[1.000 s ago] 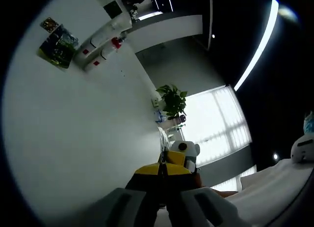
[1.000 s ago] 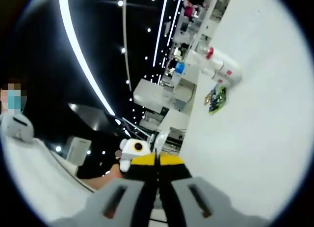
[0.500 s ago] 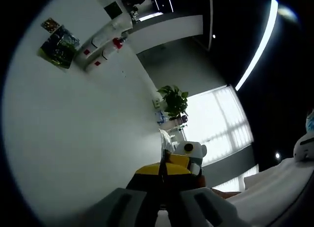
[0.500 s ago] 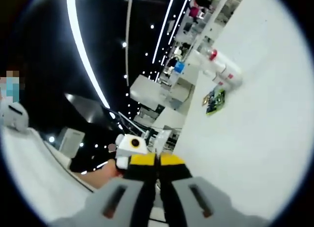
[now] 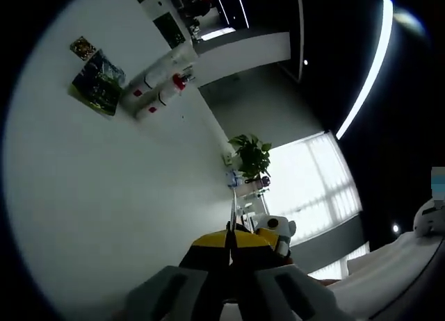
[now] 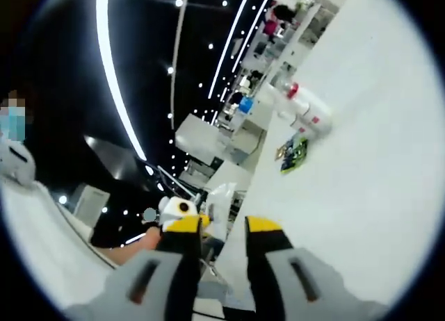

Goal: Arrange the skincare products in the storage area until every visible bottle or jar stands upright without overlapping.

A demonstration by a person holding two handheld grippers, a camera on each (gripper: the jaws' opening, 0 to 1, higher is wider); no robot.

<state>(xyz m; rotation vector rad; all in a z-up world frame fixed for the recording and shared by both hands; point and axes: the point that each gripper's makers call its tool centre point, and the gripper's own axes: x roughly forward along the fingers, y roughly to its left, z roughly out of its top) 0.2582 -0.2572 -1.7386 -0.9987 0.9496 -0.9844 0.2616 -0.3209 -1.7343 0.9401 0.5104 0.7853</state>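
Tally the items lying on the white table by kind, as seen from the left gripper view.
White bottles: 2, lying side by side, one with a red cap
Green printed packet: 1
Small printed card: 1
Total: 4, all resting on the white table

I count two white bottles (image 5: 154, 93) lying side by side on the white table (image 5: 104, 196), one of them with a red cap (image 5: 182, 80). One green packet (image 5: 99, 83) beside them, one small card (image 5: 83, 48) near it. One potted plant (image 5: 252, 154) past the table edge. In the right gripper view I see the same two bottles (image 6: 300, 110) and one packet (image 6: 293, 154).
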